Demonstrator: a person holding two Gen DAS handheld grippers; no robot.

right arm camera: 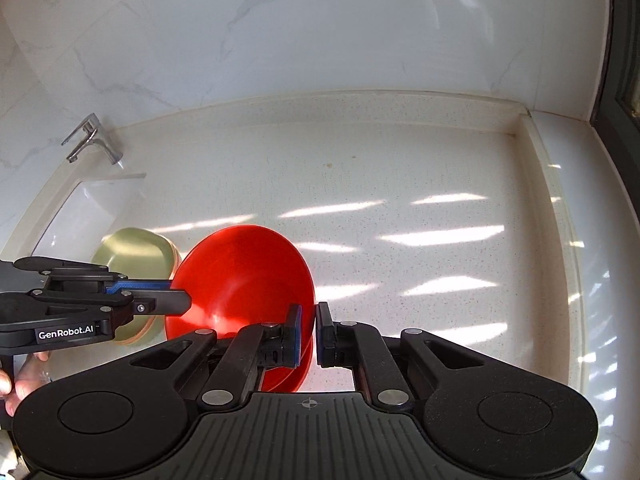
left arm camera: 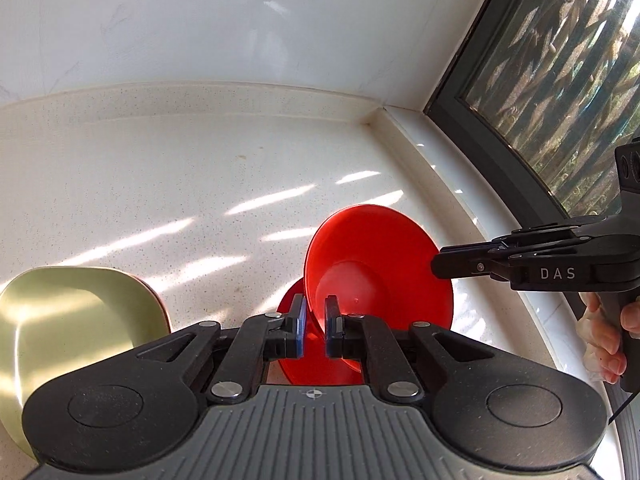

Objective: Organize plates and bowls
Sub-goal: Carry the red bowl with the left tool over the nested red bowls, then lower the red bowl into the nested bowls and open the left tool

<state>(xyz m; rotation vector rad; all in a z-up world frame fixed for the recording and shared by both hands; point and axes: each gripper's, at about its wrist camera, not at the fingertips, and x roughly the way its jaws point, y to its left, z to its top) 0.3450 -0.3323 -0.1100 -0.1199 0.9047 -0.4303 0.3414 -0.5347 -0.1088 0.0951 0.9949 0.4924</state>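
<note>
Left gripper: angled down over the desk; jaws clamped on the near-left rim of the red bowl. In the right wrist view the same gripper enters from the left, level, with a hand partly in view on its handle.

Red bowl: glossy, wide flared rim, tilted with its open side toward the cameras, held between the two grippers above the desk. A second red piece shows directly beneath it; whether the two touch cannot be told.

Green bowl: pale green, rounded-square, sitting on the desk left of the red bowl, on top of a stack of other dishes.

Right gripper: angled down; jaws clamped on the bowl's right rim. In the left wrist view it reaches in from the right, hand on its grip.

Sink and tap: far left of the desk.
</note>
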